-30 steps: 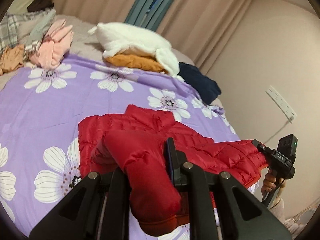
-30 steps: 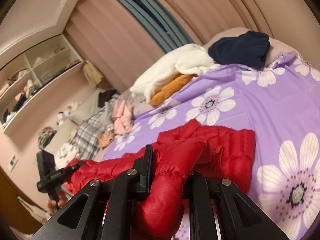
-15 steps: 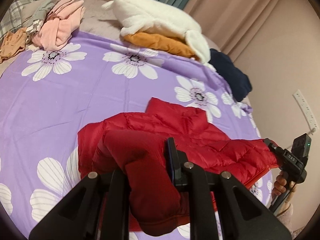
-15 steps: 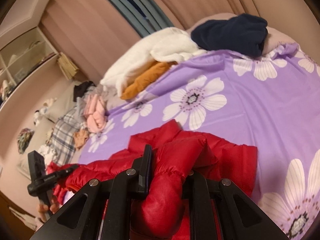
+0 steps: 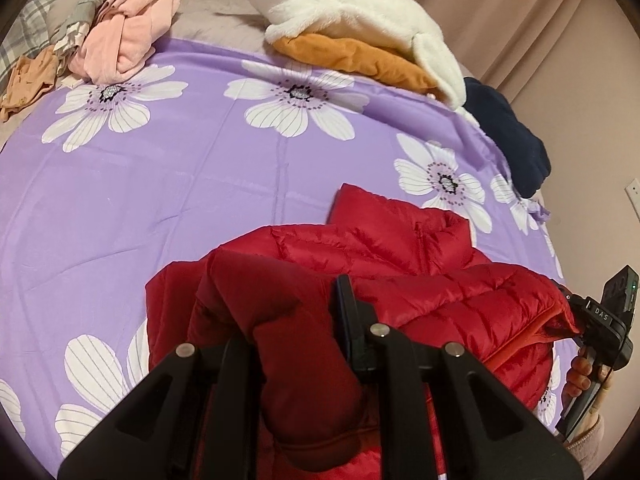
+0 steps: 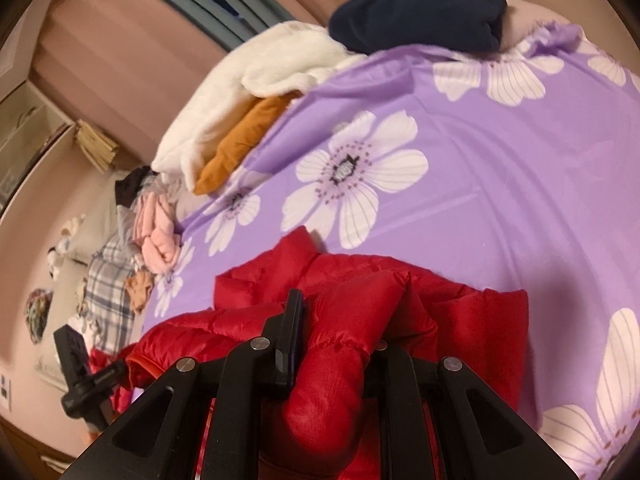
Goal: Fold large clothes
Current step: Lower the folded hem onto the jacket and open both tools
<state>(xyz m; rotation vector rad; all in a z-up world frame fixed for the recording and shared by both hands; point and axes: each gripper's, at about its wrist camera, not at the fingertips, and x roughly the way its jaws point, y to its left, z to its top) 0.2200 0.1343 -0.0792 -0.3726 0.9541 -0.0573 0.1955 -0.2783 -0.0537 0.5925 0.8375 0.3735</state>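
A red puffer jacket (image 5: 400, 264) lies on the purple flowered bedsheet (image 5: 160, 184), its collar pointing toward the far side. My left gripper (image 5: 296, 320) is shut on one red sleeve cuff at the jacket's left side. My right gripper (image 6: 340, 328) is shut on the other sleeve cuff of the jacket (image 6: 472, 320). Each gripper shows in the other's view: the right one (image 5: 600, 320) at the jacket's right edge, the left one (image 6: 92, 380) at its left edge. Both sleeves are lifted over the jacket's body.
At the far side of the bed lie a white fleece (image 5: 352, 4) on an orange garment (image 5: 360, 60), a navy garment (image 5: 508, 136), and pink (image 5: 124, 36) and plaid clothes (image 5: 36, 12). A wall with a socket (image 5: 634, 196) is on the right.
Both grippers have carried the sleeves forward over the jacket and tilted down toward the bed. The jacket's body has bunched slightly.
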